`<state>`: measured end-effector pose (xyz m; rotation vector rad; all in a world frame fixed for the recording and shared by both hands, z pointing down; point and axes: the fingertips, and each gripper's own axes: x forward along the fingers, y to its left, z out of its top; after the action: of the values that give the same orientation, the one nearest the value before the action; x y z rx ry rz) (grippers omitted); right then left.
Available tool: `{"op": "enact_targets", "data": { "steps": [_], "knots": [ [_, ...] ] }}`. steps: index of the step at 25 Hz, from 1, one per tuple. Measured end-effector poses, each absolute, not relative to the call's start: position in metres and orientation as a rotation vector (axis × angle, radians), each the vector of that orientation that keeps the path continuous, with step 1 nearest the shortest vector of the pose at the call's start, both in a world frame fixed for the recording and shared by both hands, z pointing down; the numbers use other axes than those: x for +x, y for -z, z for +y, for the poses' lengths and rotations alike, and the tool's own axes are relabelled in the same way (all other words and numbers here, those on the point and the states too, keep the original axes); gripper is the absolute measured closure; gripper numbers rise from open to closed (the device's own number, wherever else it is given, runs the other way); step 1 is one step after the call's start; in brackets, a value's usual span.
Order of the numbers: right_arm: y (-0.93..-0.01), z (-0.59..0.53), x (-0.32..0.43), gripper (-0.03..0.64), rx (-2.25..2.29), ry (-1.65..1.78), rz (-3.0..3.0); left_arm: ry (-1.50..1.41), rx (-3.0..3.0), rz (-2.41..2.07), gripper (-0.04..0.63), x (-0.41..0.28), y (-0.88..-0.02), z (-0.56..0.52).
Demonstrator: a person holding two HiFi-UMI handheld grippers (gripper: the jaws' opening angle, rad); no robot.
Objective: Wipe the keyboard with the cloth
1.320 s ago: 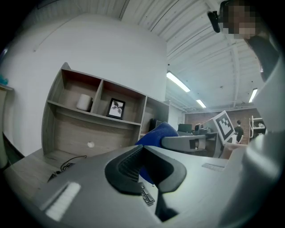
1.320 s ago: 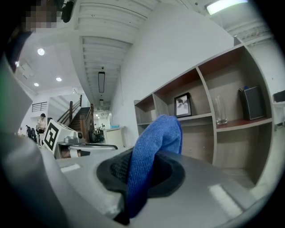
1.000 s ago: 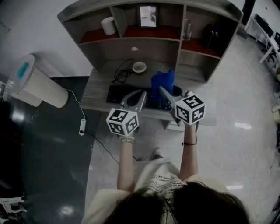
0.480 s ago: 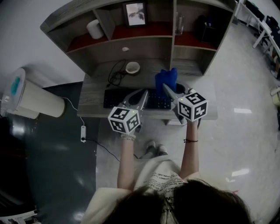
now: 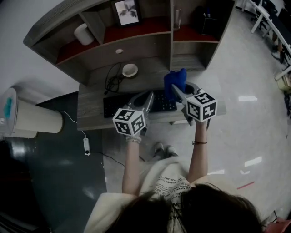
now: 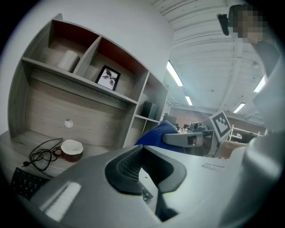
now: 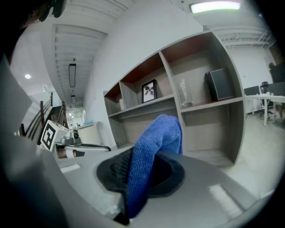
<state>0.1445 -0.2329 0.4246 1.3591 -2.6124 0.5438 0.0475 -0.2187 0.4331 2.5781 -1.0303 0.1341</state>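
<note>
**Keyboard** (image 5: 136, 103): black, lying along the front of the desk (image 5: 91, 109). In the head view both grippers cover part of it.

**Cloth** (image 7: 153, 156): blue, folded, with its free end standing up above the jaws that hold it. It hangs over the keyboard's right end. Whether it touches the keys cannot be told from these views.

**Cup** (image 6: 71, 149): brown outside and white inside, standing behind the keyboard just beside a coiled black cable (image 6: 42, 156). Its contents are not discernible.

**Shelf compartments:** the left one holds a white cylinder (image 5: 84, 34). The middle one holds a framed picture (image 5: 126, 11). The right one holds a clear glass (image 7: 186, 93) and a dark box (image 7: 219, 84).

**Right gripper** (image 5: 177, 93): fingers pressed onto the cloth's fold, pinching it between the dark pads.

**Left gripper** (image 5: 146, 98): fingers closed together with nothing between them, held above the keyboard's middle.

**White bin** (image 5: 27, 120): on the dark floor, left of the desk.
</note>
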Motion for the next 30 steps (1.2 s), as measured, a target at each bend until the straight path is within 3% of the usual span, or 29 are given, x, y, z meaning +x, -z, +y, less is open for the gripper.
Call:
{"op": "enact_targets", "data": {
  "steps": [18, 30],
  "knots": [
    [-0.485, -0.229, 0.178, 0.558, 1.525, -0.610, -2.333, -0.259, 2.552, -0.773, 0.592, 0.076, -0.488, -0.225],
    [-0.533, -0.235, 0.184, 0.558, 1.392, -0.654, -2.221, -0.300, 2.460, -0.752, 0.592, 0.094, -0.519, -0.231]
  ]
}}
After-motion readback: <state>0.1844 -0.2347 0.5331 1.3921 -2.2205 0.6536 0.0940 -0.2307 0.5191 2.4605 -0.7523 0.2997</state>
